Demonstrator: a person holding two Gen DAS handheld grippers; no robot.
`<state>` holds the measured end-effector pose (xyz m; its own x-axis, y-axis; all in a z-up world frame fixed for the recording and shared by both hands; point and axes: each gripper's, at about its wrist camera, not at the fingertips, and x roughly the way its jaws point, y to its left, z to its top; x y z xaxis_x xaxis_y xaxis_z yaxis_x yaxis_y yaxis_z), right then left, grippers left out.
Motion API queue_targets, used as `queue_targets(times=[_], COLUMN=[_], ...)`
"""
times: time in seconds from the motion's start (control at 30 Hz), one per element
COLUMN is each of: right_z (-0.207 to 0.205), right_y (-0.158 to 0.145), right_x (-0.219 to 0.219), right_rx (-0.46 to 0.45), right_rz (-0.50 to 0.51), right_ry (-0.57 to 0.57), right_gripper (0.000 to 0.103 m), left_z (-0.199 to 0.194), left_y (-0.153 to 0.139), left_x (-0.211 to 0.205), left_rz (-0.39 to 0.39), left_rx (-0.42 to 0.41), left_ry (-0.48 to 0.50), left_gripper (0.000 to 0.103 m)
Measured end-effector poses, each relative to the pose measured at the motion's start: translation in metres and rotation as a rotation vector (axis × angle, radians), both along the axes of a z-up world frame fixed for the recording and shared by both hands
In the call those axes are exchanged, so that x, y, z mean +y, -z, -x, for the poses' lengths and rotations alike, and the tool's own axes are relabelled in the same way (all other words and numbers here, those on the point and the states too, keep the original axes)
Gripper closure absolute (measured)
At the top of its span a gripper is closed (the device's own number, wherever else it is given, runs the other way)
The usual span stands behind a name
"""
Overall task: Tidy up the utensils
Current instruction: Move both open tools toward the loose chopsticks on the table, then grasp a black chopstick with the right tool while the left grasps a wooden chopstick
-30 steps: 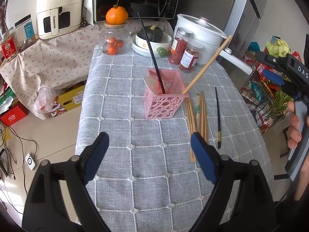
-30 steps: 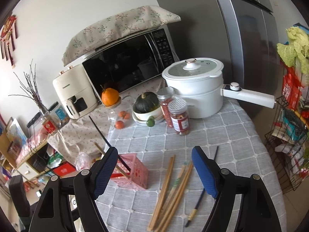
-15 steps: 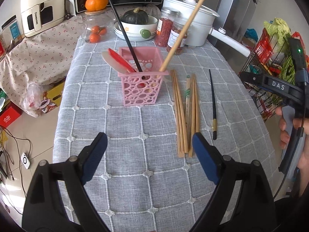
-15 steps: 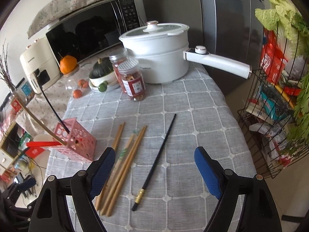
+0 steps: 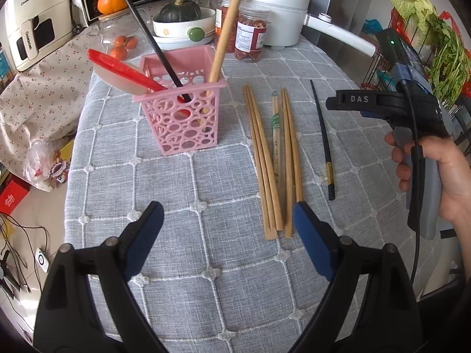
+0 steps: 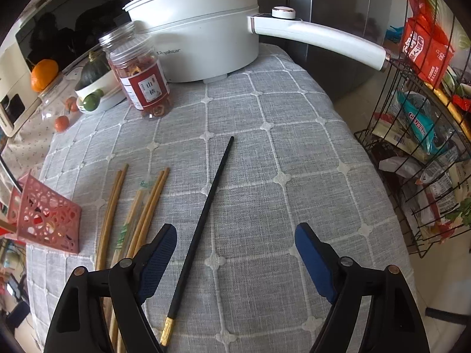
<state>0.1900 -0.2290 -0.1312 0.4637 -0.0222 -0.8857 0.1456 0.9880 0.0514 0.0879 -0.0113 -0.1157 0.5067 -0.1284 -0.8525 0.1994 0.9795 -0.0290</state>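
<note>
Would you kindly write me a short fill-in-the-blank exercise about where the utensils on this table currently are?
1. The pink basket holds a red-handled spoon, a wooden chopstick and a ____ chopstick.
2. The loose black chopstick has a ____ band at its near end.
3. The wooden chopsticks lie ____ the basket, flat on the cloth.
4. The right tongs are ____ above the black chopstick.

Missing words: black; gold; outside; open

white pot [image 6: 200, 38], jar [image 6: 141, 79] (red label), squash [image 5: 179, 11]

on the bench [image 5: 206, 264]: basket [image 5: 184, 117] at left, loose chopsticks [image 5: 272, 161] to its right, single chopstick [image 6: 203, 211] further right; pot [image 6: 200, 35] and jars [image 6: 138, 73] behind.
</note>
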Motion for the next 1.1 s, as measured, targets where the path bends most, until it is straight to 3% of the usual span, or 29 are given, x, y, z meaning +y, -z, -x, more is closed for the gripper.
queue_targets(times=[0.3,0.4,0.43,0.53,0.63,0.7,0.77,1.1], right_z=[-0.021,-0.021,-0.021,-0.017,-0.012,-0.006,0.003,0.033], right_y=[0.03,0.029,0.028,0.027,0.023,0.016,0.008,-0.01], right_x=[0.019,0.016,0.014,0.006,-0.006,-0.016,-0.027,-0.065], right_rx=[0.069,0.07,0.08,0.114,0.131,0.127,0.126,0.13], right_rz=[0.049,0.048,0.024,-0.009,-0.061,-0.083,-0.113,-0.195], right_ry=[-0.045,-0.071,-0.074,-0.072,-0.071,-0.062,-0.054,-0.063], right_gripper=[0.059,0.078,0.09,0.094,0.097,0.097,0.097,0.097], left_z=[0.002,0.003,0.003,0.0,-0.009,-0.017,-0.027,-0.093], left_y=[-0.005,-0.006,-0.006,-0.004,-0.001,0.001,0.004,0.036], left_x=[-0.017,-0.023,-0.025,-0.034,-0.046,-0.056,-0.066,-0.098], left_rz=[-0.019,-0.019,-0.021,-0.016,0.009,0.027,0.057,0.108], left_rx=[-0.021,-0.017,-0.017,-0.003,0.033,0.057,0.085,0.192], left_ry=[0.072,0.087,0.091,0.097,0.111,0.123,0.13,0.047], left_gripper=[0.016,0.018,0.019,0.028,0.045,0.062,0.07,0.088])
